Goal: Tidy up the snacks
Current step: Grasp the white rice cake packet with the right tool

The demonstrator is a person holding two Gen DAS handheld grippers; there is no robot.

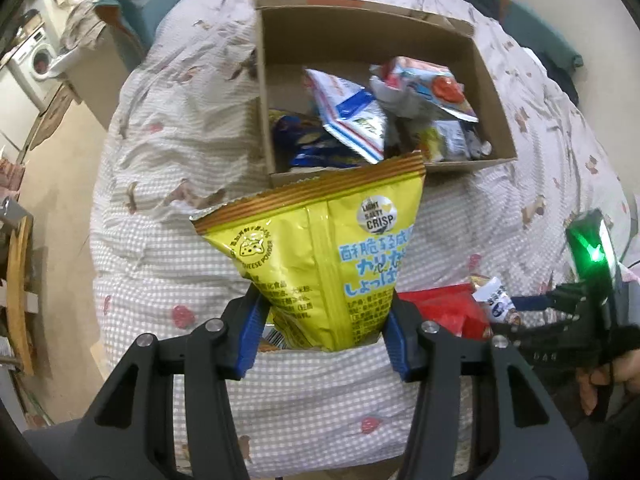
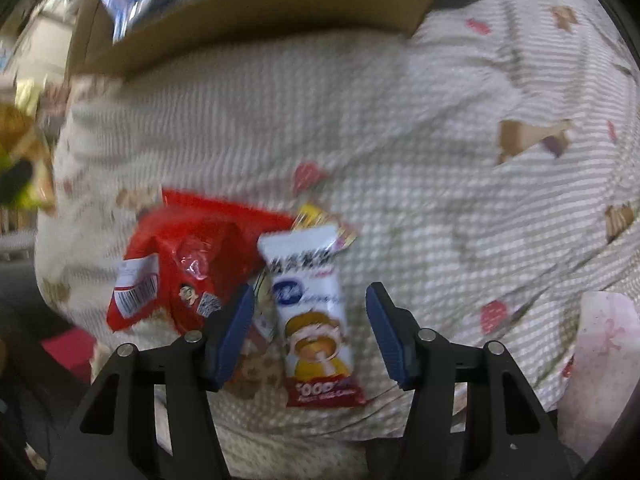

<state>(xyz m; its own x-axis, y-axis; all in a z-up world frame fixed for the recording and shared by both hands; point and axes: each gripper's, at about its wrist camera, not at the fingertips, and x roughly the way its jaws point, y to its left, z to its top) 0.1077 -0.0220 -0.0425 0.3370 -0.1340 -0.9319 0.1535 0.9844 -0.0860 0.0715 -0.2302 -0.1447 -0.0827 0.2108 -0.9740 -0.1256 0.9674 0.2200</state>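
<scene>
My left gripper is shut on a yellow crisp bag and holds it above the bed, in front of the cardboard box, which holds several snack packets. My right gripper is open, its fingers astride a white snack packet that lies on the bedspread. A red snack bag lies just left of it, touching it. The red bag and the right gripper's body show at the right of the left wrist view. The right wrist view is blurred.
The box sits at the top of the right wrist view. The checked bedspread lies under everything. A pink pouch lies at the right edge. A washing machine and floor are left of the bed.
</scene>
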